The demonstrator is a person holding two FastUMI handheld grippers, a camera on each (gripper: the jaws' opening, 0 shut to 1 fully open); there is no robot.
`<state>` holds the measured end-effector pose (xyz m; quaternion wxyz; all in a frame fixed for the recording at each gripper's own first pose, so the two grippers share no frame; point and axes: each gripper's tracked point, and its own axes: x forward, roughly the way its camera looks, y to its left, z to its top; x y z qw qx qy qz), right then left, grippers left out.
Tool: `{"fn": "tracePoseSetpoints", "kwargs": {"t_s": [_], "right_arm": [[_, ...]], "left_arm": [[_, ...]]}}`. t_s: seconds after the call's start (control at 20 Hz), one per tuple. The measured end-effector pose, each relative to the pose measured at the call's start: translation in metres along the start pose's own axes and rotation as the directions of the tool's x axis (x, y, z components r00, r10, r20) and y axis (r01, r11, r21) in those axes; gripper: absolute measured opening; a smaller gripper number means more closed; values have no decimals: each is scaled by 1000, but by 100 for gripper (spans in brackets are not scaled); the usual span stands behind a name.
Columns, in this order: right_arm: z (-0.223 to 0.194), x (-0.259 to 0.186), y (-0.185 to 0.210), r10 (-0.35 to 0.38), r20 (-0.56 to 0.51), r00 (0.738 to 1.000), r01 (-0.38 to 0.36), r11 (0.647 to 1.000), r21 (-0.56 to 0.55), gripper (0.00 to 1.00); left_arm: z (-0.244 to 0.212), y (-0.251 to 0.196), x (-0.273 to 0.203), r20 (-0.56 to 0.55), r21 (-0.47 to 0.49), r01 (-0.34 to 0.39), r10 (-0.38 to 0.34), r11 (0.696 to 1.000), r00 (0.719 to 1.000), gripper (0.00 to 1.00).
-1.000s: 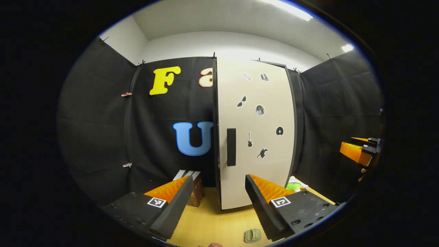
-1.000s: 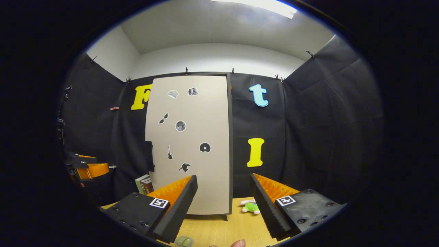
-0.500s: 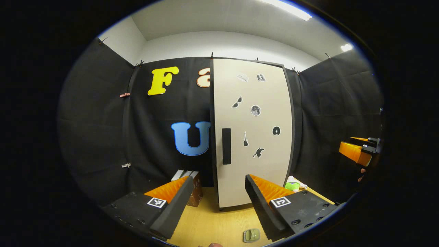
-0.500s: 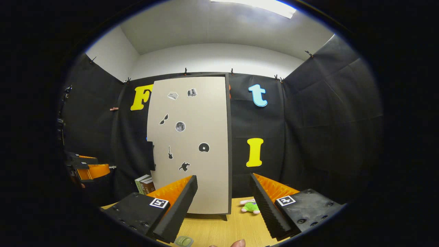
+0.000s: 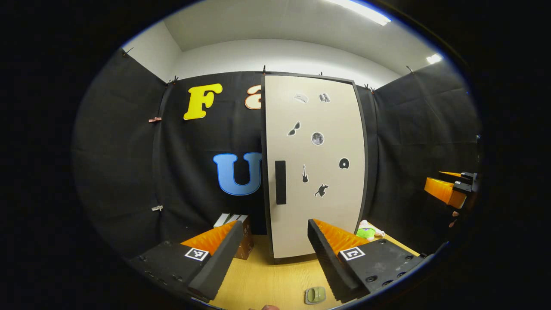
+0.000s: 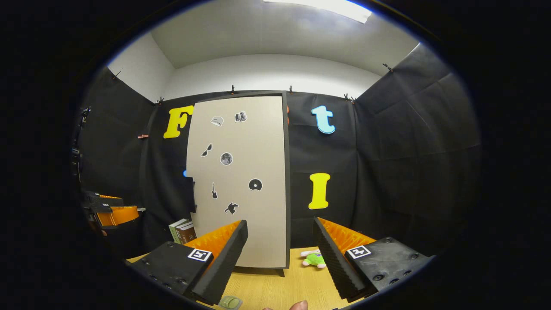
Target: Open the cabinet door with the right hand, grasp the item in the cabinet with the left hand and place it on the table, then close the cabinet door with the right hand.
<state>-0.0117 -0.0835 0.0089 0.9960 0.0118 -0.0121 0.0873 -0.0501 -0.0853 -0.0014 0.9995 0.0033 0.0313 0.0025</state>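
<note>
Cabinet door: closed, flush with the cabinet's dark frame in the left gripper view, standing upright at the back of the table. Beige panel with small dark stickers; a dark vertical handle sits near its left edge. In the right gripper view the same door faces the camera, handle on its left margin, partly edge-on.

Item taken from the cabinet: a small pale green object lies on the table near the front edge, just beside the inner side of the left gripper's right finger. In the right gripper view it shows as a sliver at the bottom, below the left finger. Cannot tell what it is.

Left gripper: fingers spread wide, nothing between them, held above the table in front of the door, well apart from it.

Right gripper: fingers likewise spread, holding nothing, facing the door, not touching the handle. A fingertip of the person shows at the bottom edge.

Other things: a green and white plush toy lies on the table to the right of the cabinet's base. Books stand to the left of the cabinet against the black cloth.
</note>
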Motion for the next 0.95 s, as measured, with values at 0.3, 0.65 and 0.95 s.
{"fn": "tracePoseSetpoints", "kwargs": {"t_s": [0.3,0.65,0.95], "right_arm": [[0,-1,1,1,0,1000,-1,1000,-3,92],[1,-2,3,3,2,1000,-3,1000,-7,98],[2,-2,1,1,5,1000,-1,1000,-9,92]], "left_arm": [[-1,-2,0,-2,3,5,-5,1000,1000,95],[0,-5,0,-2,9,14,-14,1000,1000,95],[1,-6,-1,-1,10,15,-15,1000,1000,95]]}}
